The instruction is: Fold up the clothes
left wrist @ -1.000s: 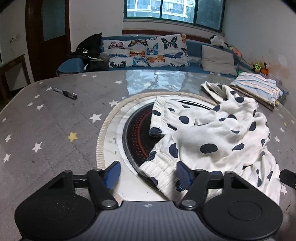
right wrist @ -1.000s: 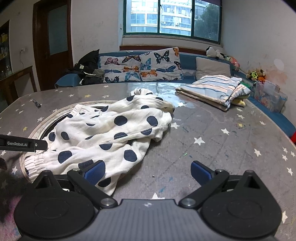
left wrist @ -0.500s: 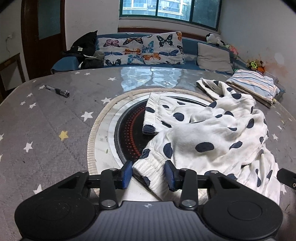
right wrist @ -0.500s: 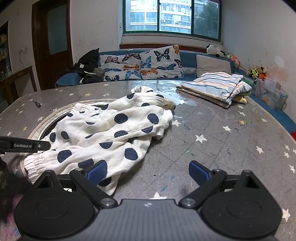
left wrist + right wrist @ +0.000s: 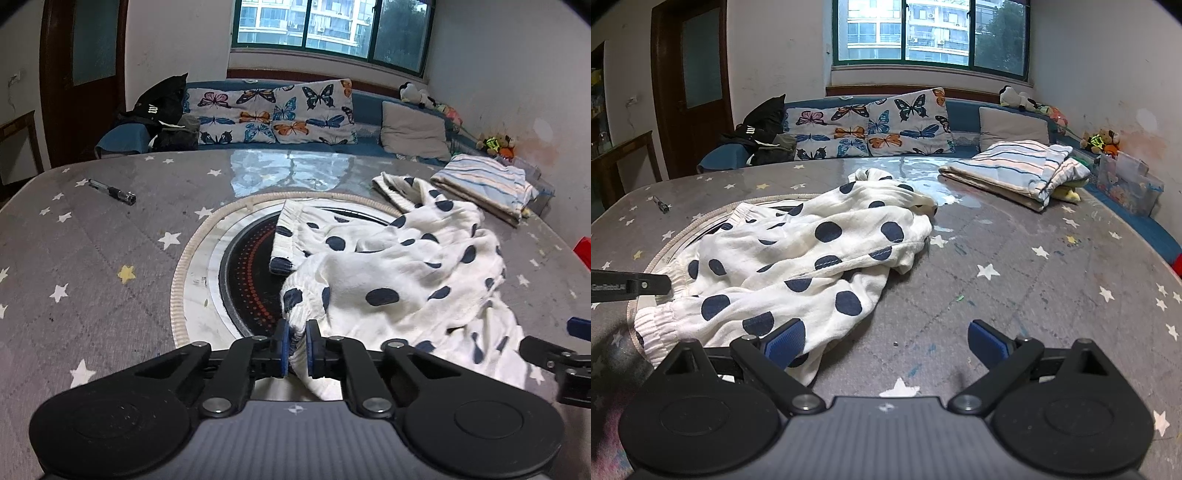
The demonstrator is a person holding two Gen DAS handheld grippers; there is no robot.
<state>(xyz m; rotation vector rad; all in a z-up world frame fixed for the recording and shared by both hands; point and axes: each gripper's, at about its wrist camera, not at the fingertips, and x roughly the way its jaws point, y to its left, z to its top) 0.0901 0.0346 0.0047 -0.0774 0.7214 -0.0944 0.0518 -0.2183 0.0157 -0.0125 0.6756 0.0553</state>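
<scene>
White trousers with dark blue polka dots lie crumpled on the grey star-patterned table, partly over a round inset hotplate. My left gripper is shut on the elastic waistband at the near edge. The trousers also show in the right wrist view. My right gripper is open just above the table, its left finger over the near hem of the cloth, nothing between the jaws. The left gripper's finger shows at the left edge of the right wrist view.
A folded striped garment lies at the far right of the table. A pen lies far left. A bench with butterfly cushions and a black bag runs behind. A clear plastic box stands at right.
My left gripper has closed from wide open onto the trousers' waistband. The right gripper has stayed open and has barely moved.
</scene>
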